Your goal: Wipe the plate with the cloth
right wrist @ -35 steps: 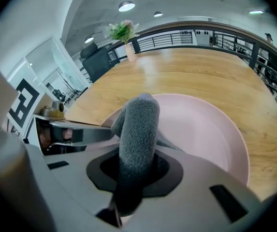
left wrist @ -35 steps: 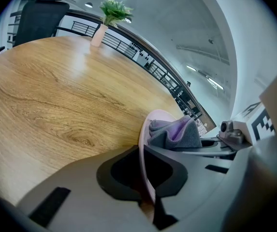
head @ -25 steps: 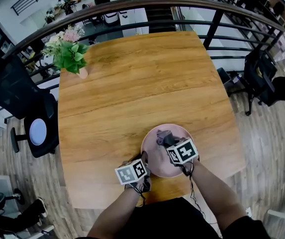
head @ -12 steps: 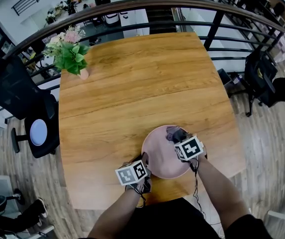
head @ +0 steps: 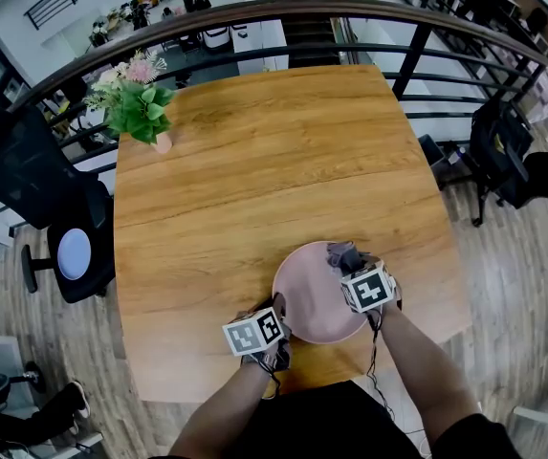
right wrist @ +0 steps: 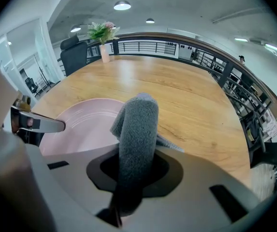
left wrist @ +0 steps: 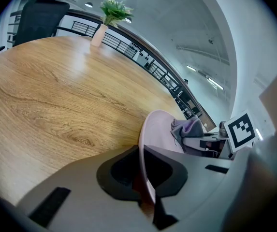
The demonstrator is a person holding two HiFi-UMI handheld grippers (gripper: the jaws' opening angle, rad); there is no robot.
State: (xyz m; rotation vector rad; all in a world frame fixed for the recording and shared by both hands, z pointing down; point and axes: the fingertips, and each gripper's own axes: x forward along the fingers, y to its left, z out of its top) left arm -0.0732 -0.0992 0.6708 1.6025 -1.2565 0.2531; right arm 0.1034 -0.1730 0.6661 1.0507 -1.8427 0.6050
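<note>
A pink plate [head: 312, 299] lies near the front edge of the wooden table [head: 254, 161]. My left gripper [head: 275, 309] is shut on the plate's near-left rim; in the left gripper view the rim [left wrist: 145, 173] runs edge-on between its jaws. My right gripper [head: 350, 268] is shut on a grey cloth [head: 342, 254] at the plate's far-right rim. In the right gripper view the cloth [right wrist: 138, 129] sticks up as a thick fold from the jaws, with the plate [right wrist: 85, 124] to its left. The cloth [left wrist: 189, 128] also shows in the left gripper view, on the plate's far side.
A small vase of flowers [head: 138, 103] stands at the table's far-left corner. A curved black railing [head: 254, 12] runs behind the table. A black office chair [head: 25, 185] is at the left and another [head: 498, 142] at the right. The table's front edge is just below the plate.
My right gripper has carried the cloth from the plate's middle across to its far-right rim. The left gripper and the plate have stayed put.
</note>
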